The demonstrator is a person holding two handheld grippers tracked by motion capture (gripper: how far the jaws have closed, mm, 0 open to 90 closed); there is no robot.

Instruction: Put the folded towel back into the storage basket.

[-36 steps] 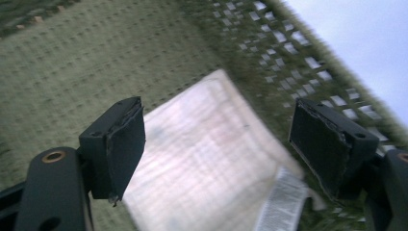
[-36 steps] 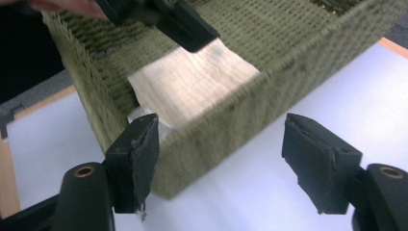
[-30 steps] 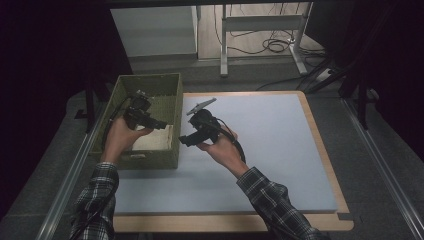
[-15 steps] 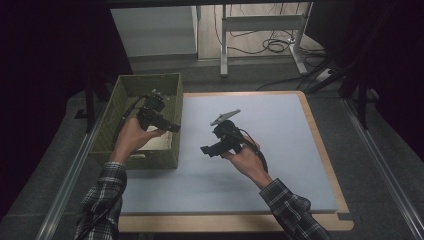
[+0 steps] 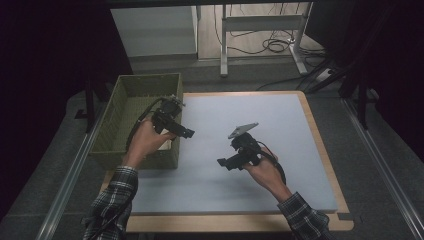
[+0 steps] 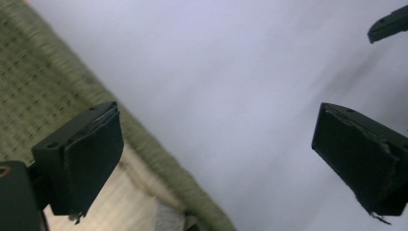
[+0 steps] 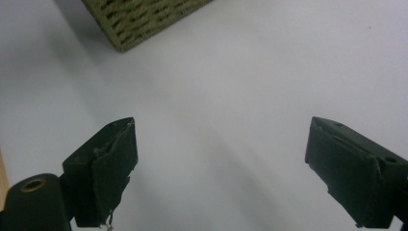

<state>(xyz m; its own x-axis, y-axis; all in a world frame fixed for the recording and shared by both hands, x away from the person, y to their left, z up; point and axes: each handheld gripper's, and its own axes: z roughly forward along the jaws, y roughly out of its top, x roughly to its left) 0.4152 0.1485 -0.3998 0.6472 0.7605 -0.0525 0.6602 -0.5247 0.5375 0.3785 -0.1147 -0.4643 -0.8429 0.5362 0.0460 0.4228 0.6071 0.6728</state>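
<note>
A green woven basket (image 5: 149, 78) stands at the left edge of the table, with a pale cloth (image 5: 166, 145) lying inside by its near right wall. My left gripper (image 5: 186, 133) hovers over that right wall, pointing out over the mat. In the left gripper view the left gripper (image 6: 226, 159) is open over the basket rim (image 6: 159, 159) and the cloth (image 6: 130, 202). My right gripper (image 5: 223, 162) hangs open over the middle of the mat, pointing left. In the right gripper view the right gripper (image 7: 221, 168) faces the basket corner (image 7: 139, 19). Both pairs of jaws have just been opening, with nothing between them.
A pale blue-grey mat (image 5: 260, 115) covers the wooden table (image 5: 320, 145). Beyond the far edge are a white panel (image 5: 152, 30), desk legs (image 5: 300, 50) and floor cables (image 5: 272, 45). Metal rails run along both sides. The other gripper's jaw tip (image 6: 389, 23) appears in the left gripper view.
My right hand has moved right and toward the near edge, away from the basket, and sunk a little. My left hand has shifted right from inside the basket to over its right wall.
</note>
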